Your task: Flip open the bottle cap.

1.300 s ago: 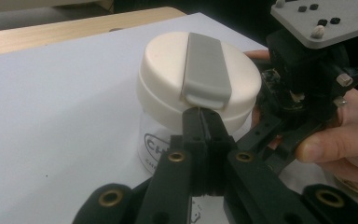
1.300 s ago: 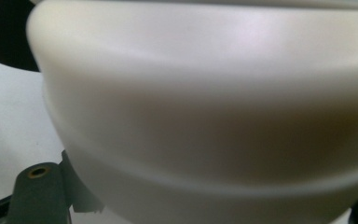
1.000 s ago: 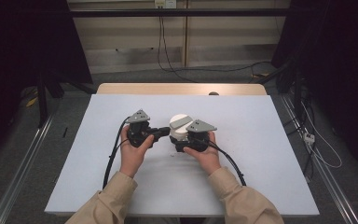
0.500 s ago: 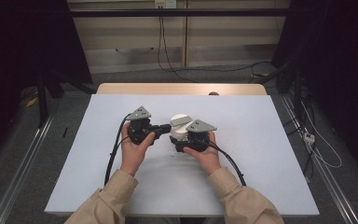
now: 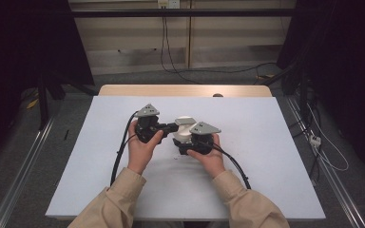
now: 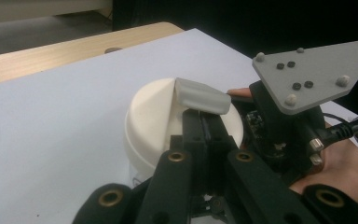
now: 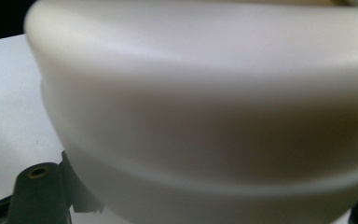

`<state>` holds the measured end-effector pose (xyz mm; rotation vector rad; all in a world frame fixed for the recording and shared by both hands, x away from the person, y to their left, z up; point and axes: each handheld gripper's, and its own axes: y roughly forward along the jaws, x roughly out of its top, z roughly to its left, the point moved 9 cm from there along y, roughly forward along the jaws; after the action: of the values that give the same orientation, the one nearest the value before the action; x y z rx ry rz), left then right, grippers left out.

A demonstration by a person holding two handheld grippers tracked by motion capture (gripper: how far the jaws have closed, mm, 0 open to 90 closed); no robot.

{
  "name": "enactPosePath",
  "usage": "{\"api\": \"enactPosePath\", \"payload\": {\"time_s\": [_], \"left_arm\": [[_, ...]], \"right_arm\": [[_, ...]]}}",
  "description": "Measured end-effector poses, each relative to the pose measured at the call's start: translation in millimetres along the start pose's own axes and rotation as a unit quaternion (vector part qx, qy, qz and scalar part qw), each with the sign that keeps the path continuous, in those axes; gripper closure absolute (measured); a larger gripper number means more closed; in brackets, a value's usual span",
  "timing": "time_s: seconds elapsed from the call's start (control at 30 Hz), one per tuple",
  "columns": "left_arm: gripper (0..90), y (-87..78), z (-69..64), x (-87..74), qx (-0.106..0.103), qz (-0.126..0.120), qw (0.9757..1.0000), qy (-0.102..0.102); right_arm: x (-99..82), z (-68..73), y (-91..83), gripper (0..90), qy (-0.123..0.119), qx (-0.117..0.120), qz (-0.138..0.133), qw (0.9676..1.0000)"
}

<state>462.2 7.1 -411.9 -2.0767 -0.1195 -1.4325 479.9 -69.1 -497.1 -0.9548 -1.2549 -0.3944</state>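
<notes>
A round white container [image 5: 184, 124] stands at the middle of the white tabletop [image 5: 275, 156]. Its lid carries a grey handle [image 6: 203, 95]. My left gripper [image 5: 174, 127] reaches in from the left, and in the left gripper view its jaws sit pressed together at the handle [image 6: 204, 119]. My right gripper [image 5: 188, 142] holds the container's near side. In the right gripper view the white container wall [image 7: 205, 93] looms very close, with one black finger [image 7: 37, 191] against its lower left.
A strip of wooden table [image 5: 185, 90] shows beyond the white top, with a small dark spot [image 5: 217, 95] on it. Black cables [image 5: 121, 152] trail from both grippers toward the near edge. Dark curtains and floor rails flank the table.
</notes>
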Motion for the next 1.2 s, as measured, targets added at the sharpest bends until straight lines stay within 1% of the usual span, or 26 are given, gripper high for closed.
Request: {"api": "enactPosePath", "payload": {"time_s": [0.13, 0.27, 0.47, 0.57, 0.83, 0.9, 1.07, 1.2], "left_arm": [[90.0, 1.5, -1.6, 4.0, -0.001, -0.005, 1.0, -0.001], [90.0, 3.2, -2.9, 7.7, -0.002, -0.004, 1.0, 0.003], [90.0, 4.0, -2.6, 12.7, 0.0, -0.004, 1.0, 0.007], [90.0, 4.4, -2.2, 15.1, 0.0, -0.006, 1.0, 0.005], [90.0, 7.6, -3.2, 19.7, 0.0, -0.004, 0.9999, 0.009], [90.0, 9.6, -4.7, 20.3, -0.002, 0.0, 0.9999, 0.011], [90.0, 12.9, -5.8, 24.4, -0.002, -0.004, 0.9999, 0.012], [90.0, 14.8, -6.1, 26.1, -0.002, -0.001, 0.9999, 0.013]], "right_arm": [[0.0, 0.1, 0.0, 18.6, 0.0, 0.0, 0.0, 1.0], [0.2, 0.2, 0.1, 18.5, 0.002, 0.0, -0.001, 1.0], [0.1, 0.1, 0.1, 18.5, 0.002, 0.0, 0.0, 1.0], [0.2, 0.3, 0.2, 18.6, 0.002, 0.0, -0.001, 1.0], [0.1, 0.1, 0.2, 18.5, 0.002, 0.0, 0.0, 1.0], [0.1, 0.1, 0.2, 18.5, 0.002, 0.0, 0.0, 1.0], [0.1, 0.1, 0.2, 18.5, 0.002, 0.0, 0.0, 1.0], [0.1, 0.0, 0.3, 18.5, 0.004, 0.001, 0.0, 1.0]]}}
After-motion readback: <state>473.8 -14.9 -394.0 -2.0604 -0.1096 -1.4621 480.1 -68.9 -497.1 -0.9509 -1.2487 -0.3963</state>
